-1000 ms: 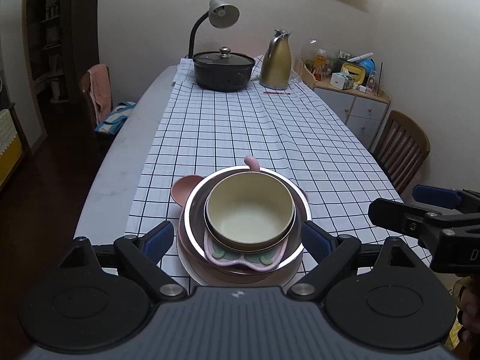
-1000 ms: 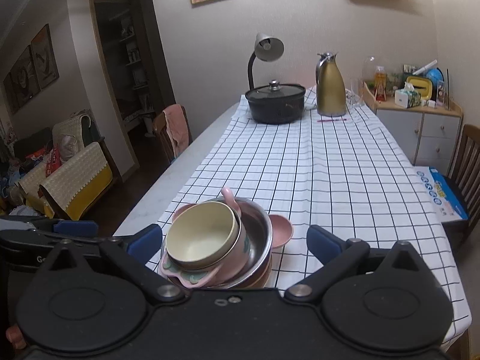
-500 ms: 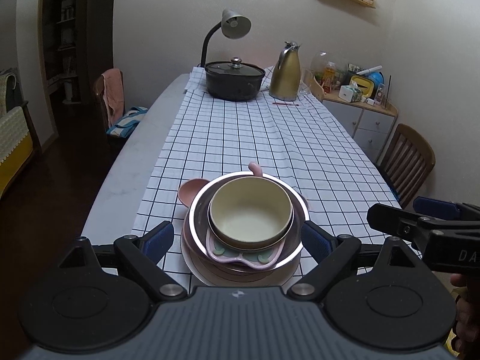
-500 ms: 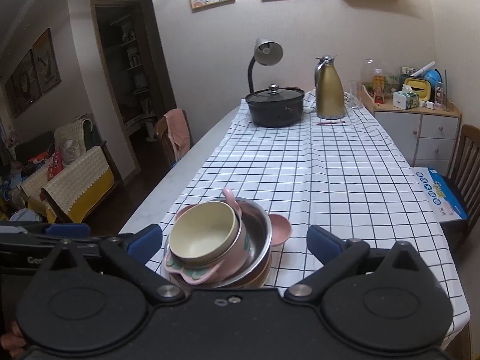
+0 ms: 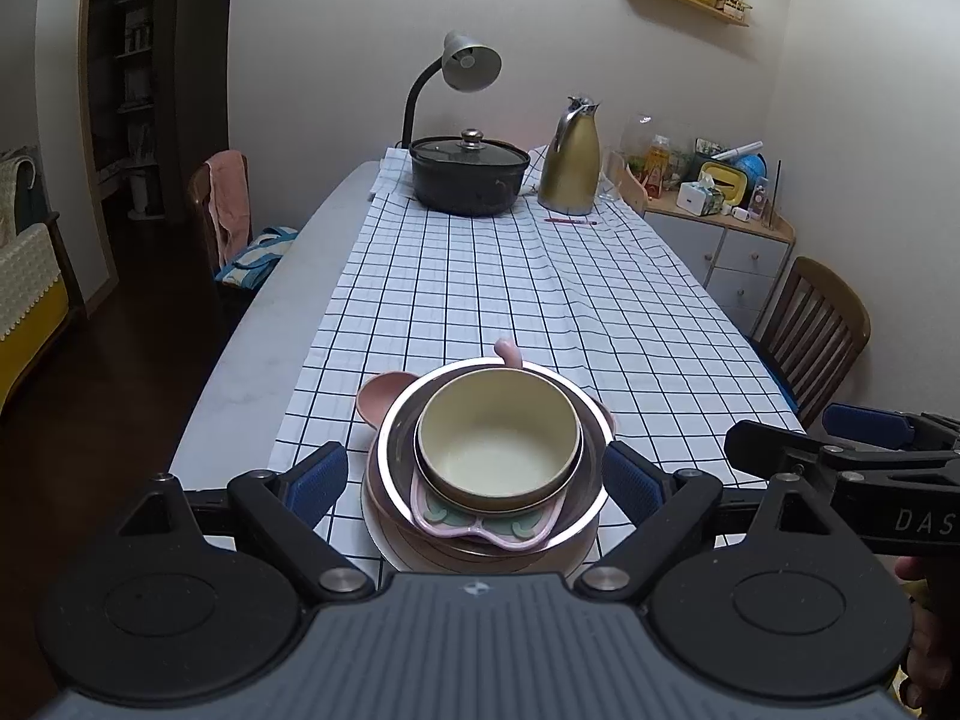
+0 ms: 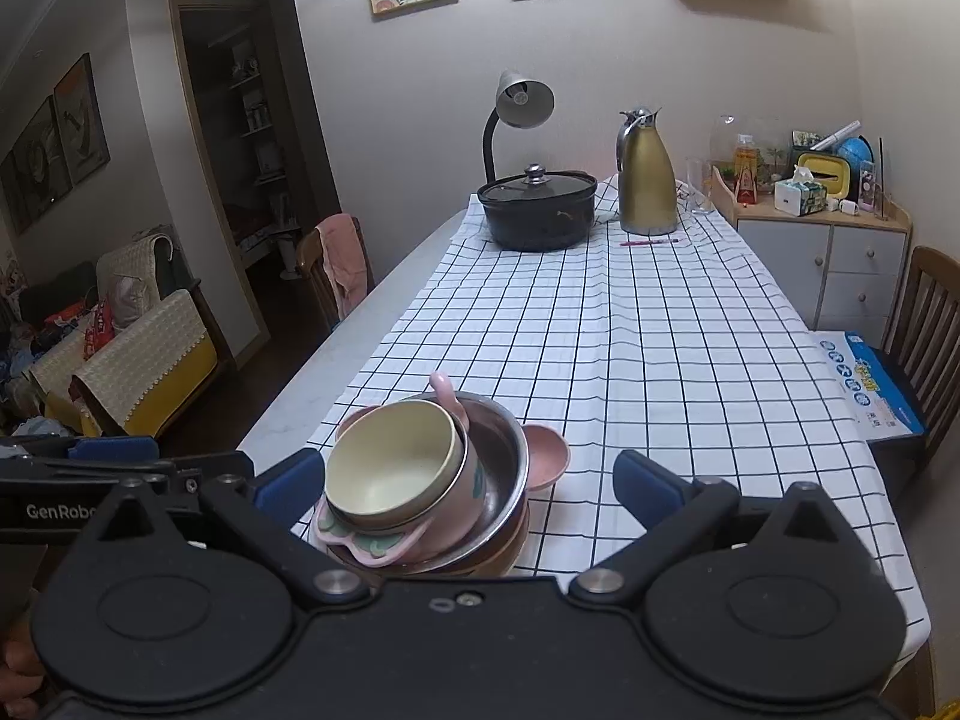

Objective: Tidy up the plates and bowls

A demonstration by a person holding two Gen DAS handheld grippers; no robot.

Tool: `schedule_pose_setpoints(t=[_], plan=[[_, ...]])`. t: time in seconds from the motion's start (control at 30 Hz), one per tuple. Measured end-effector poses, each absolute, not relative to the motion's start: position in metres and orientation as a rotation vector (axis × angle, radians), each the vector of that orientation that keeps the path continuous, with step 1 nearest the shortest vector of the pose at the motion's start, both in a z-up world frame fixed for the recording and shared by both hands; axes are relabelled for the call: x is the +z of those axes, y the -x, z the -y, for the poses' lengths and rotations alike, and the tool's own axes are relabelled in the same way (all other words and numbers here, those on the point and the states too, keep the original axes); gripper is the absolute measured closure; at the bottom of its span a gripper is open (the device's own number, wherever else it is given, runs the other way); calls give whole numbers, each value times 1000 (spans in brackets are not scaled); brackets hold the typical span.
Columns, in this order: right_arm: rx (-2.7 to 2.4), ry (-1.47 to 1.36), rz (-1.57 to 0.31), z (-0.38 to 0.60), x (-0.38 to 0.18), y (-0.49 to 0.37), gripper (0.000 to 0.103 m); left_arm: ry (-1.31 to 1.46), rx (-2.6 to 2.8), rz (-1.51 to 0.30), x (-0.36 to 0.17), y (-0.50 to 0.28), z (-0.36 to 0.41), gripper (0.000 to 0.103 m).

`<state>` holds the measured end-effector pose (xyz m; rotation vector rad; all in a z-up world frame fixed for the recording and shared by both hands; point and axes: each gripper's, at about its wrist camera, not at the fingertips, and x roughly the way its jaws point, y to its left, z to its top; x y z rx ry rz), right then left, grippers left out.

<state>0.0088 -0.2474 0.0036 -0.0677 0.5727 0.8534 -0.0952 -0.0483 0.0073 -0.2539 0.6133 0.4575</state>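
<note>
A stack of dishes stands at the near end of the checked tablecloth. On top is a cream bowl. It rests on a pink flower-shaped plate inside a steel bowl. Under these lie a pink eared dish and a white plate. My left gripper hangs open just short of the stack, fingers wider than it, touching nothing. My right gripper is open too, right of the stack, holding nothing.
At the far end stand a black lidded pot, a gold jug and a desk lamp. A wooden chair is on the right, a chair with a pink cloth on the left, a cabinet beyond.
Both grippers have drawn back a little and tipped upward, so more wall shows. The stack has not moved and both stay open.
</note>
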Motion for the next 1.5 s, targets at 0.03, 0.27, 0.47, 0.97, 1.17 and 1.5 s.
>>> schedule_pose_setpoints(t=[0.03, 0.27, 0.47, 0.97, 1.17, 1.5], plan=[[853, 68, -567, 248, 4, -8, 0, 254, 458, -610, 8, 96, 48, 11], [848, 69, -567, 250, 5, -9, 0, 252, 456, -614, 9, 96, 51, 11], [847, 74, -576, 251, 6, -10, 0, 258, 452, -629, 8, 95, 52, 11], [842, 83, -618, 245, 1, -17, 0, 308, 438, -684, -3, 86, 45, 11], [840, 86, -626, 239, -2, -21, 0, 313, 433, -688, -6, 81, 39, 11], [819, 93, -654, 228, -8, -33, 0, 312, 420, -705, -12, 67, 26, 11]])
